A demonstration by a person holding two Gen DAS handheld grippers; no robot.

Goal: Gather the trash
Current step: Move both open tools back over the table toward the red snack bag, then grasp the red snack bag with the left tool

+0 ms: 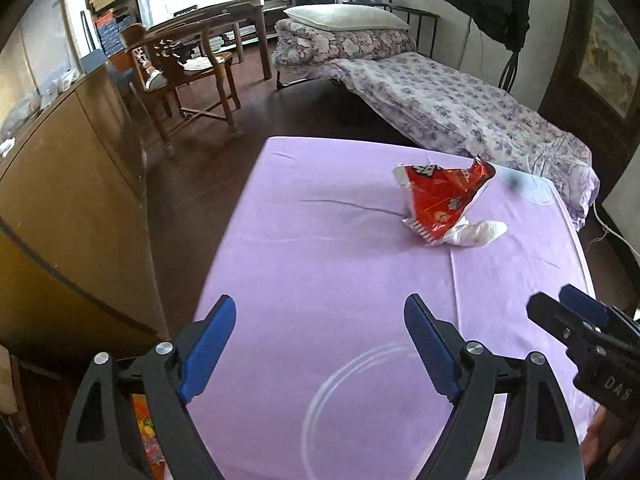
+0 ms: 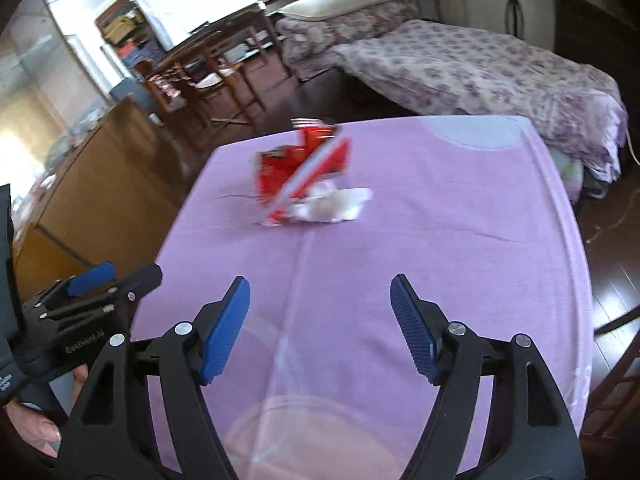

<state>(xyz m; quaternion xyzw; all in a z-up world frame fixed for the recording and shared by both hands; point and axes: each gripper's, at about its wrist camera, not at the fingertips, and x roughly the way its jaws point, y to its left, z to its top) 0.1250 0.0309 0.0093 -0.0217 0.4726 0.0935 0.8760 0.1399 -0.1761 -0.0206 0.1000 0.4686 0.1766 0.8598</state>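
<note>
Wrapper (image 1: 440, 200), red, lies on lilac tablecloth (image 1: 320, 240) against white tissue (image 1: 480, 234). Left gripper (image 1: 320, 320) and right gripper (image 2: 320, 300) stand wide apart, empty.

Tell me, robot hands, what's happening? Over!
Both hand-held grippers, left and right, open, empty. Red snack wrapper and white crumpled tissue on purple tablecloth, untouched. Path clear.

One red snack wrapper (image 1: 442, 200) stood on one purple-covered table (image 1: 320, 260). One crumpled white tissue (image 1: 480, 234) lay touching it. Two grippers: left (image 1: 320, 344), right (image 2: 320, 320). One wooden chair (image 1: 188, 76), one floral bed (image 1: 460, 108), one white pillow (image 1: 344, 18).
</note>
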